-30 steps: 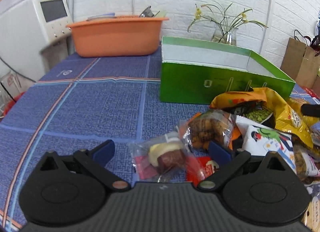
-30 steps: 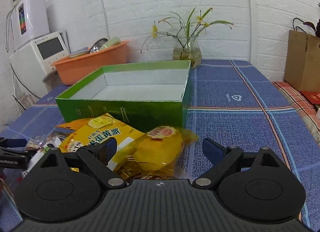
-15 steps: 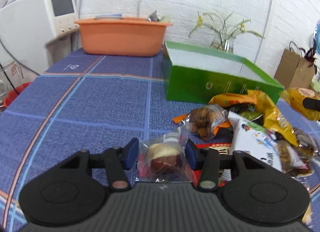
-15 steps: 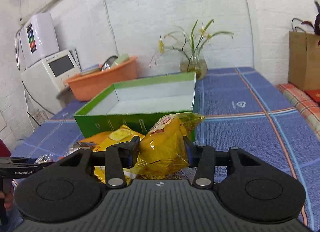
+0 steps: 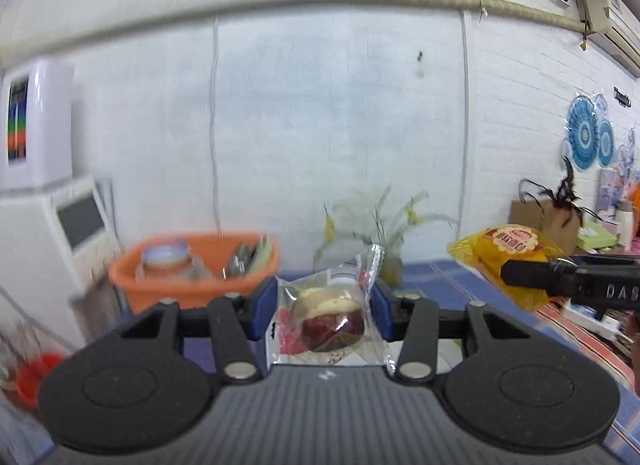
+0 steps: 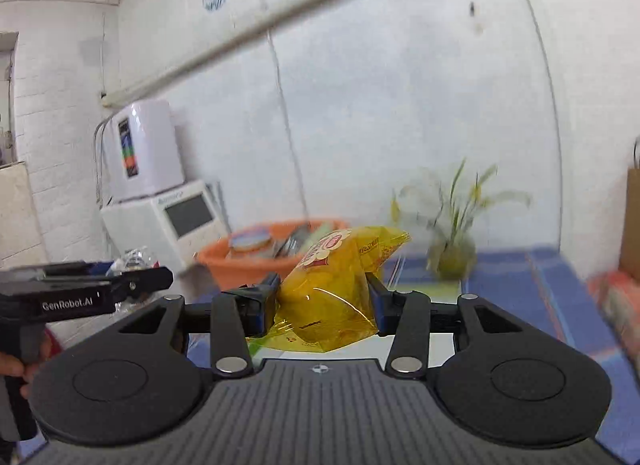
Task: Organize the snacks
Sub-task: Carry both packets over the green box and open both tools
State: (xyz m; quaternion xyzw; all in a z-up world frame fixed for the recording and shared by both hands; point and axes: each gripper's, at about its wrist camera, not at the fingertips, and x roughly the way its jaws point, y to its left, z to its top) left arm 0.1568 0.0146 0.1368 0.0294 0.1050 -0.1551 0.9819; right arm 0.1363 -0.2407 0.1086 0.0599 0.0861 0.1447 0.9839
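The left gripper (image 5: 326,307) has its jaws clamped on a small clear bag (image 5: 332,321) with a red and white snack inside. The bag sits between the two blue pads, up in the air, to the right of the orange tub (image 5: 192,277).

The right gripper (image 6: 322,301) has its jaws clamped on a yellow snack bag (image 6: 332,285). This bag sticks up between the pads, also to the right of the orange tub and in front of it.

A plant in a glass vase (image 6: 452,233) stands further right of the tub on the blue counter (image 6: 516,277). A white machine with a dark screen (image 6: 176,217) stands left of the tub.
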